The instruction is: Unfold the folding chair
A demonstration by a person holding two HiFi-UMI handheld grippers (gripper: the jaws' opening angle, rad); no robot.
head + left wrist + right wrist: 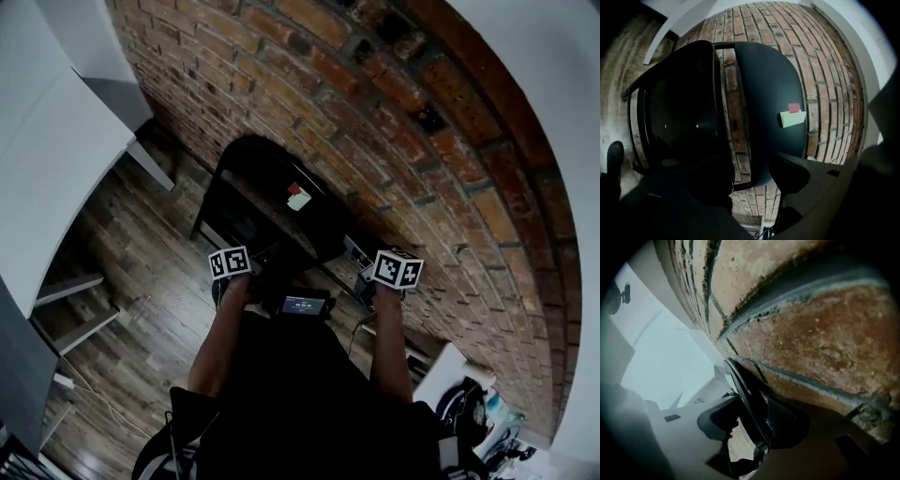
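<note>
Folding chair (272,202): black, still folded flat, stood against the brick wall (394,112) at frame centre in the head view, feet on the wood floor (141,272). A pale label with a red tab (792,117) sits on the panel facing out. In the left gripper view a strip of brick shows through the slot between the two dark panels.

Step in hand, as I judge it: getting a hold on the near end of the chair, one gripper per side, before drawing it off the wall. Task barely started.

Doing it well:
- Seat each pad fully over the rim or tube before closing; a tip-only bite on smooth black plastic would likely slip.
- Take separate parts, frame in one and seat edge in the other, so they can be swung apart.
- Tip the chair clear of the wall first. The right side is very close to the brick.
- Watch the feet, which could skate on the boards.

Left gripper (750,180): jaws spread wide and gripping nothing. The lower edge of the labelled panel reaches between them, with no pad pressing on it.

Right gripper (750,423): jaws parted, straddling the chair's thin black rim. The ribbed pad (785,420) lies just beside or against it. The other pad stands off with floor visible in the gap, so not clamped.
</note>
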